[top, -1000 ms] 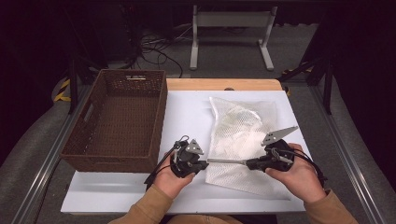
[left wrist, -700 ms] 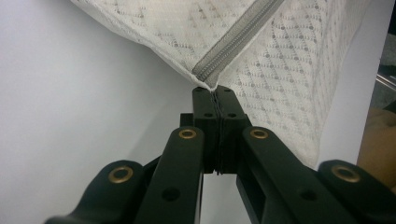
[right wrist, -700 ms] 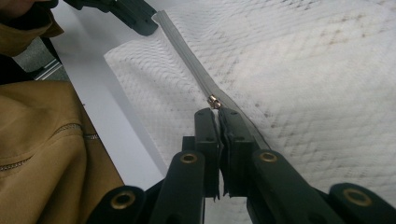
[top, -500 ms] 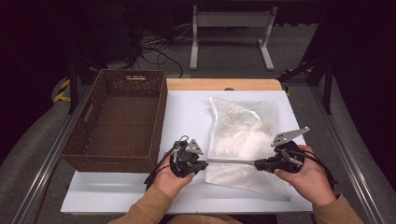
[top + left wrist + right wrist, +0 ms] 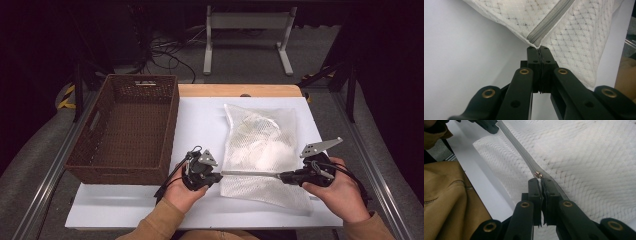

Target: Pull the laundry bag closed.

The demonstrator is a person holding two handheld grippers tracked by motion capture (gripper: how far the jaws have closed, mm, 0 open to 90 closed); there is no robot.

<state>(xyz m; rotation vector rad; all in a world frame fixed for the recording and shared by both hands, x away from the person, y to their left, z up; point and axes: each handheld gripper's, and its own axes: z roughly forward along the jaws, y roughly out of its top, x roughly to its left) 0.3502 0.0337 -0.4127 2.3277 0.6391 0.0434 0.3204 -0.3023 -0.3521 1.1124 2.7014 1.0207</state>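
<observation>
A: High view: how far along is the zip?

B: Mesh laundry bag (image 5: 263, 152) lies on the white table (image 5: 200, 125) beside an empty basket (image 5: 127, 127). Both grippers hold its near edge taut.

A: Left gripper view?

B: Left gripper (image 5: 539, 51) is clamped on the zipper's (image 5: 549, 21) end corner.

A: Right gripper view?

B: Right gripper (image 5: 539, 180) pinches the slider tab (image 5: 538, 174). Partway along, I judge; some zipper remains beyond it.
</observation>
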